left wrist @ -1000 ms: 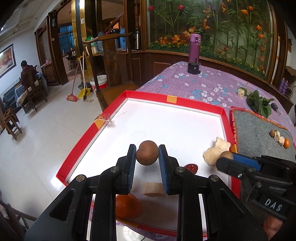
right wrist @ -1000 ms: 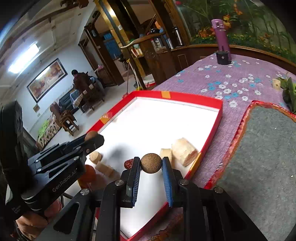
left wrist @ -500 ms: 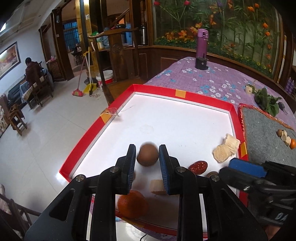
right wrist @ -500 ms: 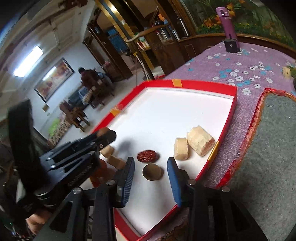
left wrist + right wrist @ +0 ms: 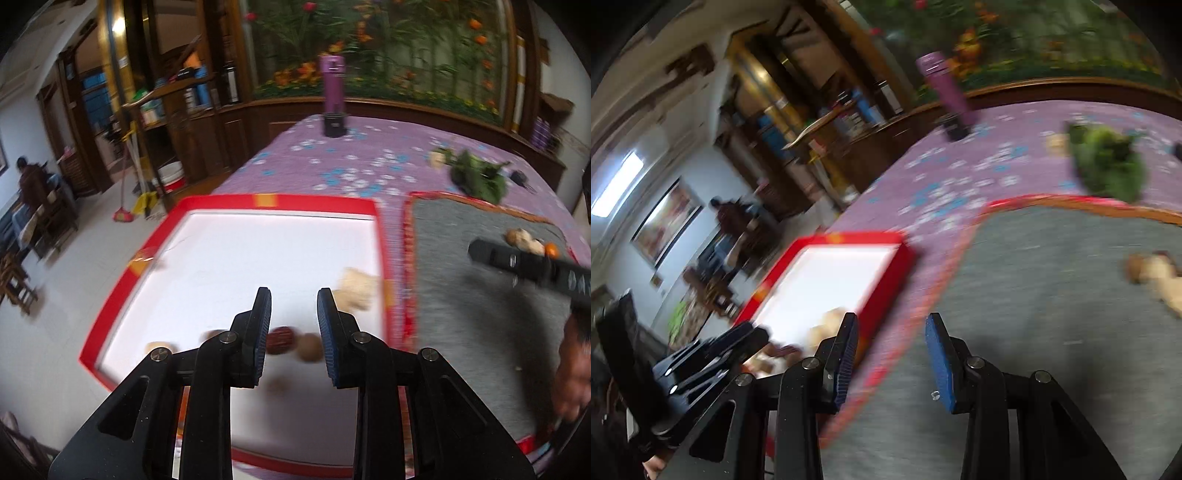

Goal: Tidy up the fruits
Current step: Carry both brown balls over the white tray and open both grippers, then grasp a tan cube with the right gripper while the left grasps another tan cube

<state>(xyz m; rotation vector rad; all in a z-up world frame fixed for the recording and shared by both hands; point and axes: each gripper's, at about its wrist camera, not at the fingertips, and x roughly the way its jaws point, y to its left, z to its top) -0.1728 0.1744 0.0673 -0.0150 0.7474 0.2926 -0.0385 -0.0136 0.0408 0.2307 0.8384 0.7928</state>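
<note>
Both brown balls have left the jaws: the left gripper (image 5: 293,306) stands open and empty above the white tray's red rim (image 5: 376,236), the round brown fruit (image 5: 309,347) and a dark red one (image 5: 280,340) lying below. The right gripper (image 5: 892,332), its jaws just opened and empty, has swung over the bare grey felt mat (image 5: 1052,295), where pale pieces (image 5: 1156,273) lie at the far side; its side lettering is too blurred to read.

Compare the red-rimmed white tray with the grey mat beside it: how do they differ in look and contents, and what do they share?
The tray has a glossy white floor and a raised red rim; the grey mat is dull, fuzzy and flat with thin red-orange trim. The tray's fruit lies near its close edge; the mat's small cluster sits toward its far right side. Both rest on the purple flowered cloth and hold fruit.
</note>
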